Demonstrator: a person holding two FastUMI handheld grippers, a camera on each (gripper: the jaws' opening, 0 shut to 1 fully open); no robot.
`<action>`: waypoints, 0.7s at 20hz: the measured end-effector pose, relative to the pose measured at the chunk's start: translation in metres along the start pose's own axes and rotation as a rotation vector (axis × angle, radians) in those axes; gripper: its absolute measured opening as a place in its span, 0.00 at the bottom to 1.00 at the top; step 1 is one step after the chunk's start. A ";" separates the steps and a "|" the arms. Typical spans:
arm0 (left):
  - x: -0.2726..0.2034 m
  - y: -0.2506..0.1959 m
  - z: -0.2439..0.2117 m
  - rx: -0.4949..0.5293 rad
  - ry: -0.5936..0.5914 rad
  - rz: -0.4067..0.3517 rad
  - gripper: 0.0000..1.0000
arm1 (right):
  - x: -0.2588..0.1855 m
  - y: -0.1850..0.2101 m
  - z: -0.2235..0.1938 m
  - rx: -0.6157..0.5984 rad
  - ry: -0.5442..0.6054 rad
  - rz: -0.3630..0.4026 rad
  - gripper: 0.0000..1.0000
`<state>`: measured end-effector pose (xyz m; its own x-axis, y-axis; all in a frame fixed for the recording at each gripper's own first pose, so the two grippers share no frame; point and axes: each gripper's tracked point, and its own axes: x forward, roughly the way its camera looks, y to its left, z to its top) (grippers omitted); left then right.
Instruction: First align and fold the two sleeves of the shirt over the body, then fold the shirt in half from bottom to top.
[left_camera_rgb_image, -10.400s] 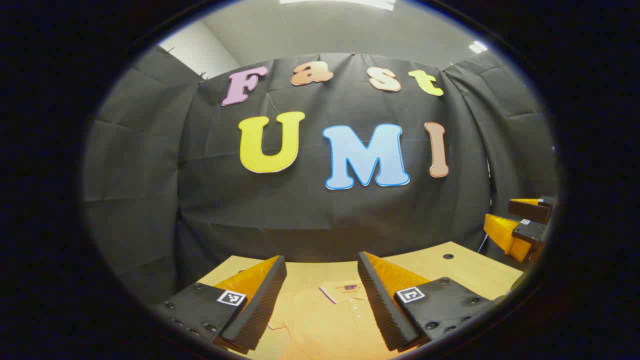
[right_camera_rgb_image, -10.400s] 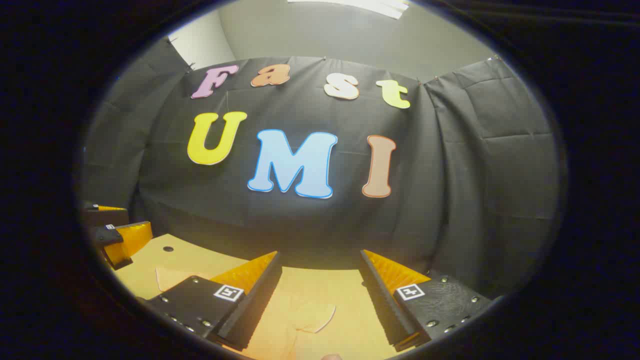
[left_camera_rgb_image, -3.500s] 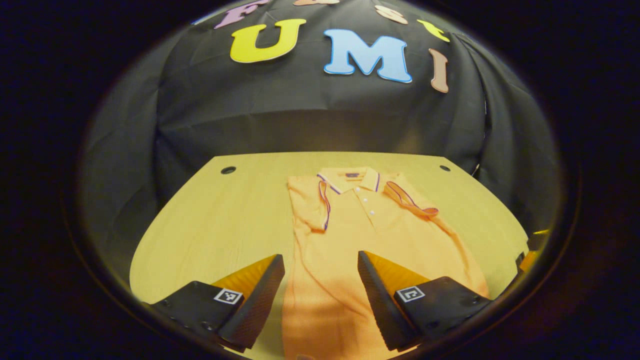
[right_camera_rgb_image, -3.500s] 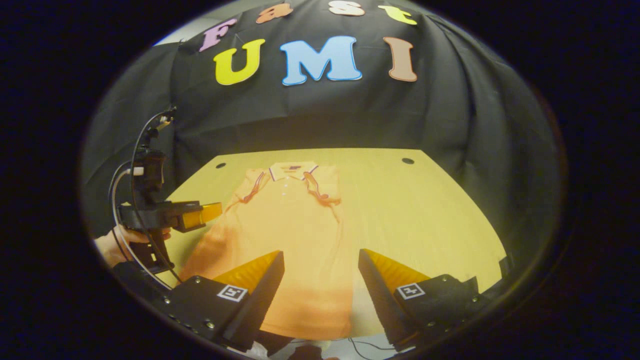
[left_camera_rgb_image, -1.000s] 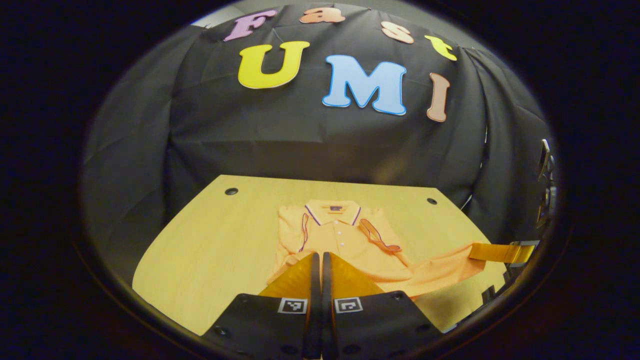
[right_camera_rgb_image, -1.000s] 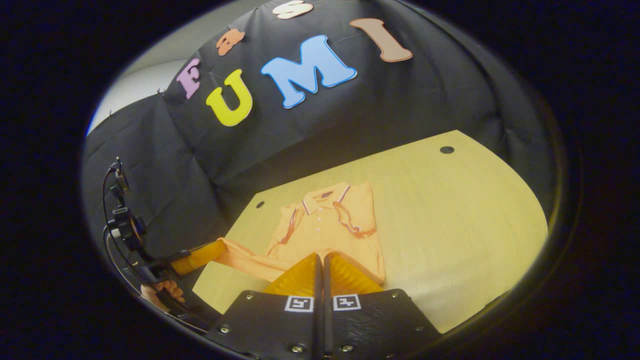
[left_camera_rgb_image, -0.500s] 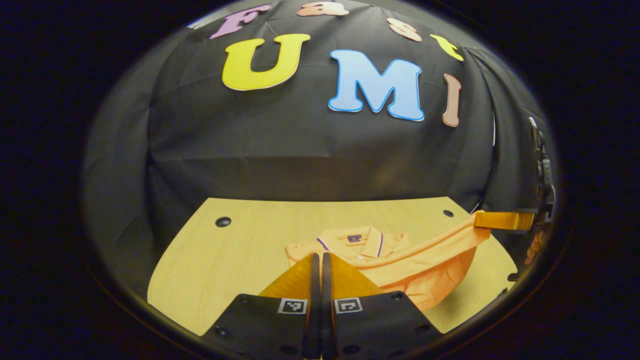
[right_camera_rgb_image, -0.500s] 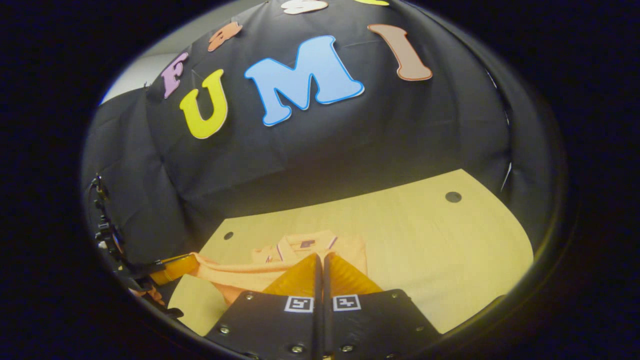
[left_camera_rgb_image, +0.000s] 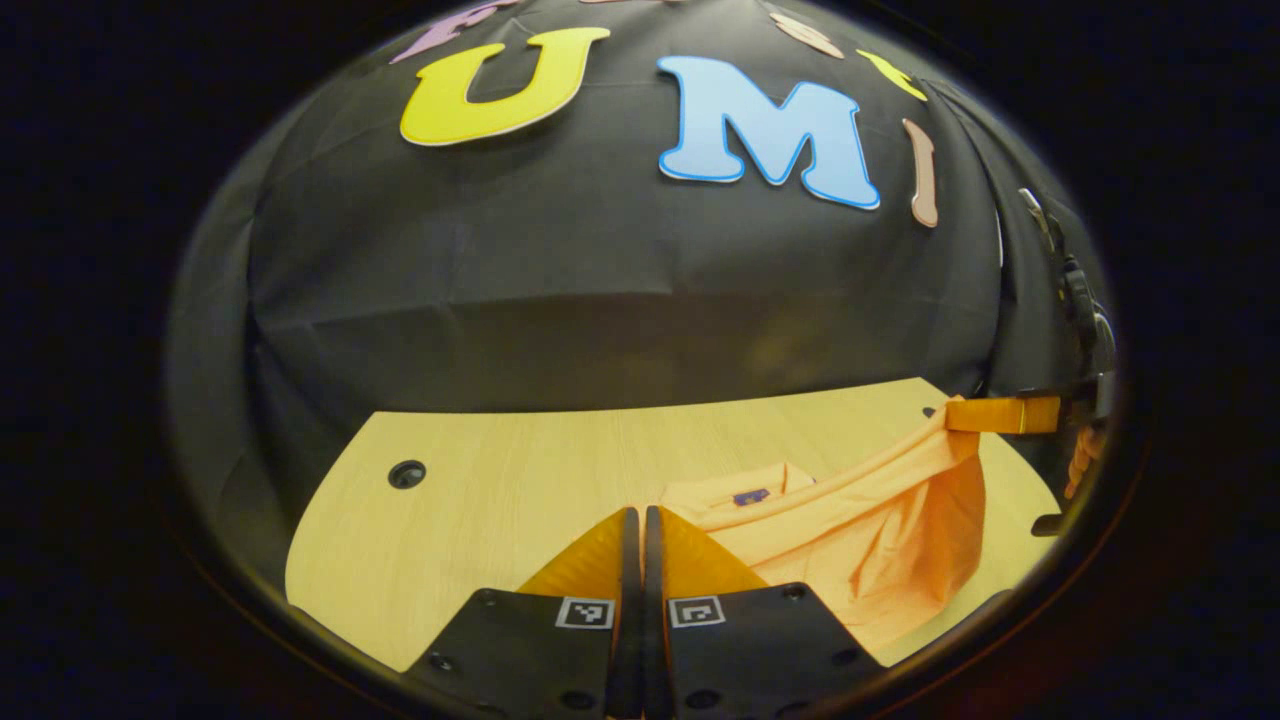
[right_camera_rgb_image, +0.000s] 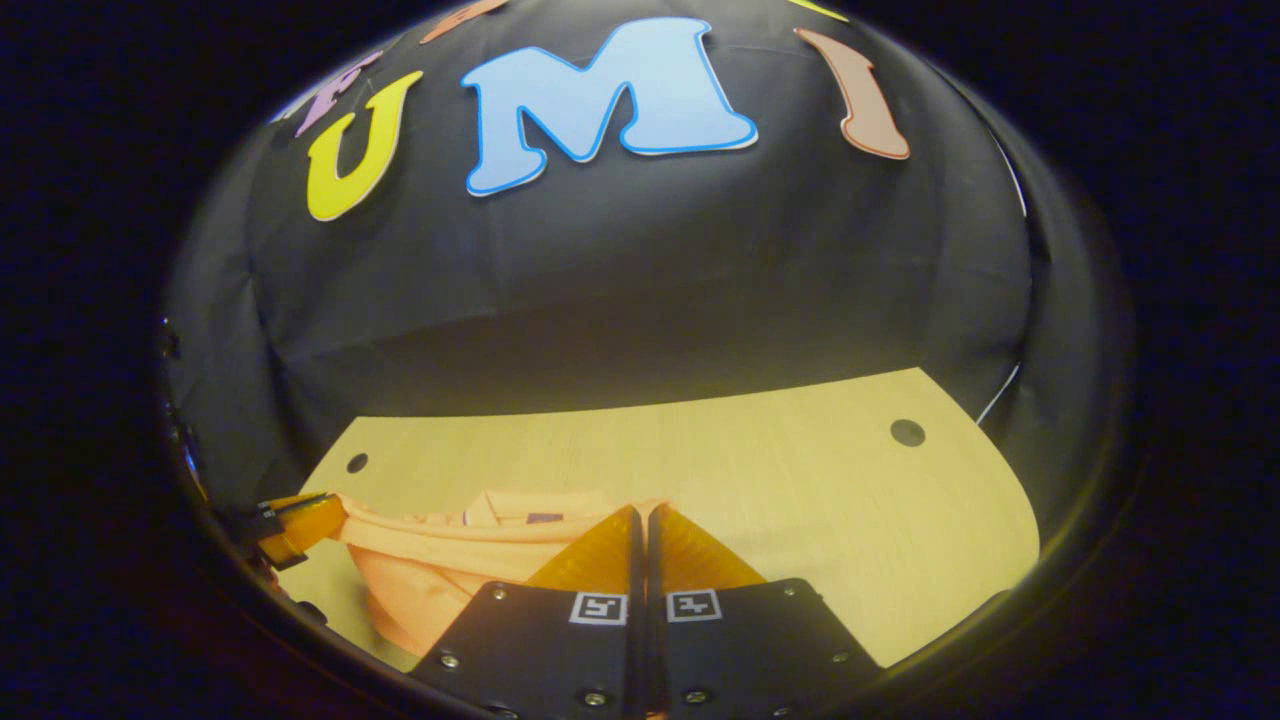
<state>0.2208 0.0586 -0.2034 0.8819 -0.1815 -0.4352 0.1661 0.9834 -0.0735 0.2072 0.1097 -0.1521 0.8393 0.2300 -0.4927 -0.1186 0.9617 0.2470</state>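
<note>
The orange polo shirt (left_camera_rgb_image: 880, 530) lies on the wooden table (left_camera_rgb_image: 500, 500), with its bottom hem lifted and stretched taut between both grippers. My left gripper (left_camera_rgb_image: 636, 512) is shut on one end of the hem. The right gripper (left_camera_rgb_image: 1000, 414) is shut on the other end, held higher at the far right of the left gripper view. The collar (left_camera_rgb_image: 748, 495) peeks out past the raised hem. In the right gripper view, my right gripper (right_camera_rgb_image: 640, 510) is shut on the hem, the shirt (right_camera_rgb_image: 440, 570) sags below, and the left gripper (right_camera_rgb_image: 300, 528) pinches the far corner.
The tabletop (right_camera_rgb_image: 800, 500) has round cable holes near its back corners (left_camera_rgb_image: 406, 473) (right_camera_rgb_image: 907, 432). The black cloth wall rises right behind the table's far edge. Bare wood lies to the left of the shirt in the left gripper view and to its right in the right gripper view.
Both grippers have carried the hem farther toward the collar and the back of the table. The lower body now covers the folded sleeves and most of the collar.
</note>
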 end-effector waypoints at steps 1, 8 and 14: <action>0.009 0.001 -0.004 0.001 0.002 -0.001 0.06 | 0.008 -0.002 -0.002 -0.009 0.005 -0.017 0.00; 0.053 0.015 -0.041 0.003 0.062 0.018 0.07 | 0.051 -0.005 -0.048 -0.082 0.111 -0.118 0.02; 0.037 0.022 -0.045 0.015 0.084 0.068 0.18 | 0.038 -0.006 -0.055 -0.137 0.137 -0.113 0.19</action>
<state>0.2376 0.0737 -0.2613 0.8513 -0.1124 -0.5125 0.1142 0.9931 -0.0280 0.2105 0.1212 -0.2185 0.7725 0.1292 -0.6217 -0.1072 0.9916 0.0728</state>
